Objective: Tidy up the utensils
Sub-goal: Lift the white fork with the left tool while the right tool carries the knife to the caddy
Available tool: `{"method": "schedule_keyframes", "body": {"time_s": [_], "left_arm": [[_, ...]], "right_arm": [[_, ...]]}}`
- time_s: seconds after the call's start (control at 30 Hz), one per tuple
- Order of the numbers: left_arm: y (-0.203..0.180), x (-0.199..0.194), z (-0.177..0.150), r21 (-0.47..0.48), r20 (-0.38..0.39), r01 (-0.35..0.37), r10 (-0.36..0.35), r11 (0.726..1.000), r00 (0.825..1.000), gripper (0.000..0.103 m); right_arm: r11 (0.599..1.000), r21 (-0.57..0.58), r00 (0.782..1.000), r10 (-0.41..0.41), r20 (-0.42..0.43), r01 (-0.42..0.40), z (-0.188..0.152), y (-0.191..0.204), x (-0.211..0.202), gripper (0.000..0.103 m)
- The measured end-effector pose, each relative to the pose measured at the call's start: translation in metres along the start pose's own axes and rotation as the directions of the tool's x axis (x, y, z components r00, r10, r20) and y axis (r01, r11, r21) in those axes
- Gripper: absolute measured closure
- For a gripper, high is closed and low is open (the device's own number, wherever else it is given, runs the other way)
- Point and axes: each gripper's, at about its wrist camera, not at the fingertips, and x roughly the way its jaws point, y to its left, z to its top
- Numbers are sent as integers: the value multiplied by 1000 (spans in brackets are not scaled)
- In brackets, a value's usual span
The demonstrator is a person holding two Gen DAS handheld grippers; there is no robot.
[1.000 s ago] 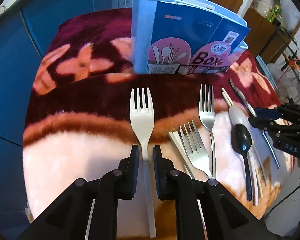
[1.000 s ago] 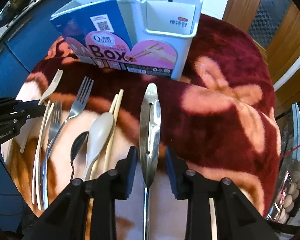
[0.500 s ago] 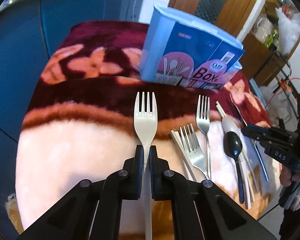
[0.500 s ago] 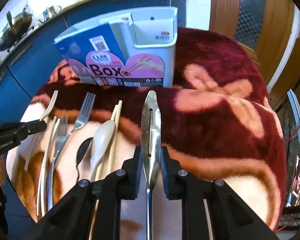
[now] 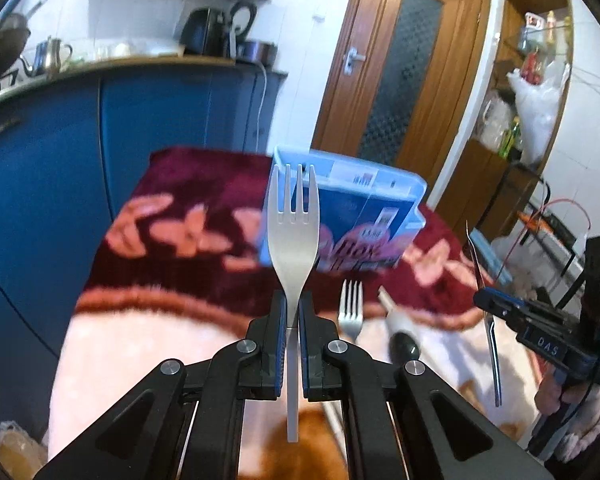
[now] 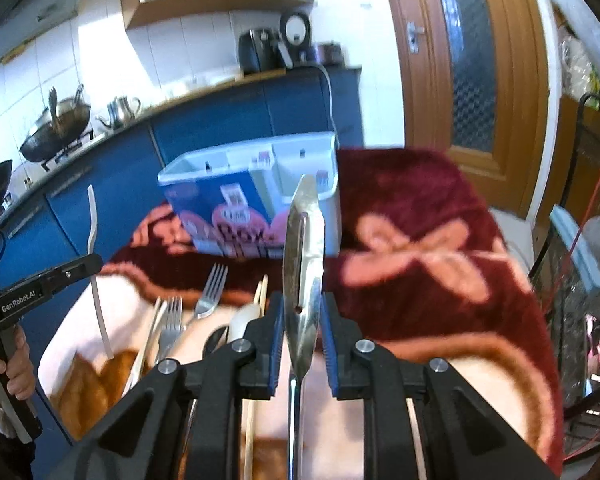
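My left gripper (image 5: pixel 293 312) is shut on the neck of a white plastic fork (image 5: pixel 293 224), held up above the table with tines toward the blue utensil box (image 5: pixel 364 216). My right gripper (image 6: pixel 302 312) is shut on a slotted metal utensil (image 6: pixel 303 248), also lifted, pointing at the box (image 6: pixel 236 200), whose open compartments show. The right gripper with its metal utensil shows in the left wrist view (image 5: pixel 540 336); the left gripper with the white fork shows in the right wrist view (image 6: pixel 60 276). Metal forks (image 6: pixel 210 292), a white spoon (image 6: pixel 242 318), a black spoon (image 5: pixel 405 350) and chopsticks (image 6: pixel 260 292) lie on the blanket.
The table is covered by a dark red and cream flowered blanket (image 6: pixel 420 240). Blue kitchen cabinets (image 5: pixel 60 152) stand behind and to the left. A wooden door (image 5: pixel 400 80) is behind the table, and a shelf with bags (image 5: pixel 532 100) is at the right.
Both grippers closed on their utensils, then lifted them off the blanket. The views now tilt upward, showing the kitchen and door behind the box.
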Motion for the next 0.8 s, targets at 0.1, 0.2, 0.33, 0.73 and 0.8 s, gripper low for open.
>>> {"method": "schedule_keyframes", "body": {"time_s": [0.1, 0.2, 0.33, 0.73, 0.8], "left_arm": [[-3, -8, 10, -14, 64, 1, 0, 1000, 998, 98], [-2, -16, 22, -36, 124, 3, 2, 999, 992, 98], [-5, -20, 38, -32, 171, -7, 12, 999, 985, 98], [-21, -2, 82, -4, 288, -44, 43, 999, 957, 98], [-23, 4, 89, -13, 304, -47, 49, 999, 952, 98]], "right_arm": [[1000, -11, 998, -5, 57, 5, 5, 1, -8, 84], [1000, -21, 994, -15, 106, 17, 8, 4, -12, 84], [999, -26, 988, -21, 151, 25, 10, 6, -15, 84], [999, -12, 978, -26, 207, 29, 29, -1, -11, 84], [1000, -2, 974, -26, 225, 27, 34, -3, -11, 84]]}}
